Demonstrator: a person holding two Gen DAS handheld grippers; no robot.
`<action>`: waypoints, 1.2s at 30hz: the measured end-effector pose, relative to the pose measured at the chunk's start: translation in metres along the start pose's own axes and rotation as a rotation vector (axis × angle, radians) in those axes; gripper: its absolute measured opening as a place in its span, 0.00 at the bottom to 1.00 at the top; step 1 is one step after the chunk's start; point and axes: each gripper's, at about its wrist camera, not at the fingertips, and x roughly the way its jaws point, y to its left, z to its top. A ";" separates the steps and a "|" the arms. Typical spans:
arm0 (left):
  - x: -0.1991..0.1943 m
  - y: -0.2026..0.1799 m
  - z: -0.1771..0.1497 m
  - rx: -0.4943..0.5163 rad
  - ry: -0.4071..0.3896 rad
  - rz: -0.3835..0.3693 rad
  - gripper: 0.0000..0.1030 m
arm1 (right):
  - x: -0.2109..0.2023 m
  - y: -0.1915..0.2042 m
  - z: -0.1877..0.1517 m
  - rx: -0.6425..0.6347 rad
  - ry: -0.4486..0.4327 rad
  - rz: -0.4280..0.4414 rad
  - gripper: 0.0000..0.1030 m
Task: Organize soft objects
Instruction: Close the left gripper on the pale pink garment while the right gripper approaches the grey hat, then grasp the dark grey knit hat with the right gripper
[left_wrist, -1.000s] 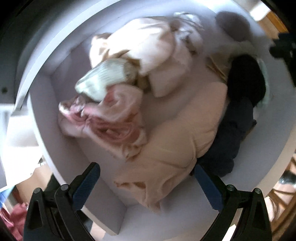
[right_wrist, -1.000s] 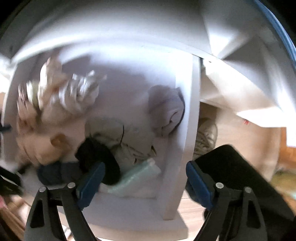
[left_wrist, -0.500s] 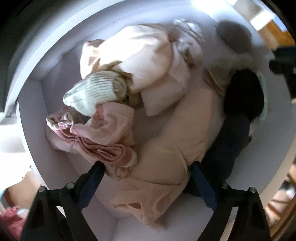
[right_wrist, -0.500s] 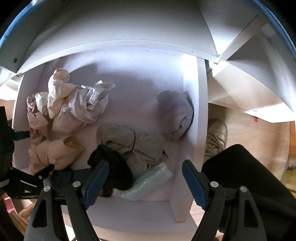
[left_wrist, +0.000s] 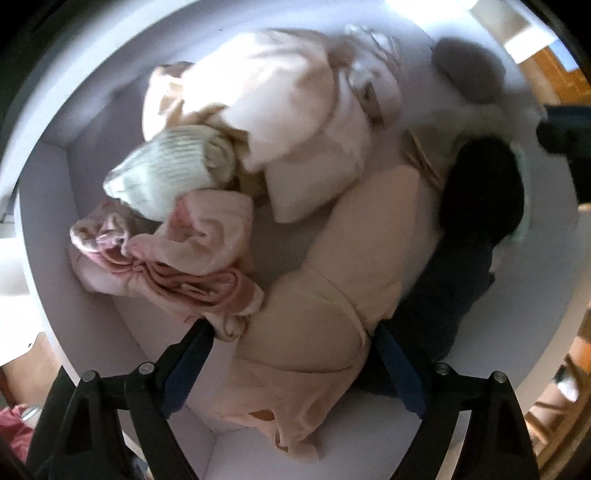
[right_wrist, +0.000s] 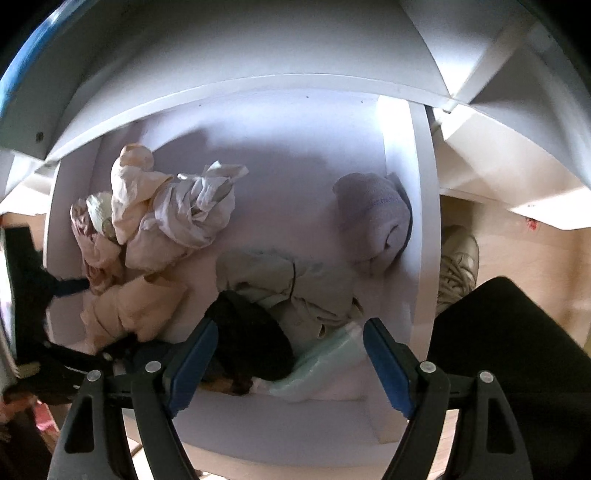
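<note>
A white drawer (left_wrist: 55, 206) holds a heap of soft clothes. My left gripper (left_wrist: 293, 347) points straight down into it. Its jaws are closing, with a peach garment (left_wrist: 332, 295) between them and the pads not pressing on it. A crumpled pink garment (left_wrist: 184, 258) touches the left fingertip, and a navy garment (left_wrist: 443, 302) lies by the right one. My right gripper (right_wrist: 290, 343) stands open above a black garment (right_wrist: 251, 332) and a mint-green piece (right_wrist: 325, 358), holding nothing.
A cream ribbed knit (left_wrist: 166, 177) and a pale pink garment (left_wrist: 295, 110) lie further back. A grey roll (right_wrist: 373, 221) leans on the drawer's right wall (right_wrist: 417, 221), beside a beige garment (right_wrist: 280, 280). A person's shoe (right_wrist: 458, 266) and dark trouser leg (right_wrist: 517, 350) stand outside on the wooden floor.
My left gripper has sunk toward the clothes and shifted over the peach garment, its jaws narrowing. The right gripper's jaws narrowed a little and it stayed in place.
</note>
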 end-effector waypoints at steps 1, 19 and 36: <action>0.000 -0.003 0.000 0.009 -0.001 0.007 0.86 | 0.001 0.000 0.000 0.004 0.002 0.001 0.79; -0.009 -0.036 -0.021 -0.085 -0.065 -0.148 0.57 | 0.061 0.029 -0.011 -0.070 0.204 -0.033 0.73; 0.037 -0.100 -0.011 0.079 -0.071 -0.038 0.74 | 0.094 0.043 -0.019 -0.091 0.262 -0.056 0.36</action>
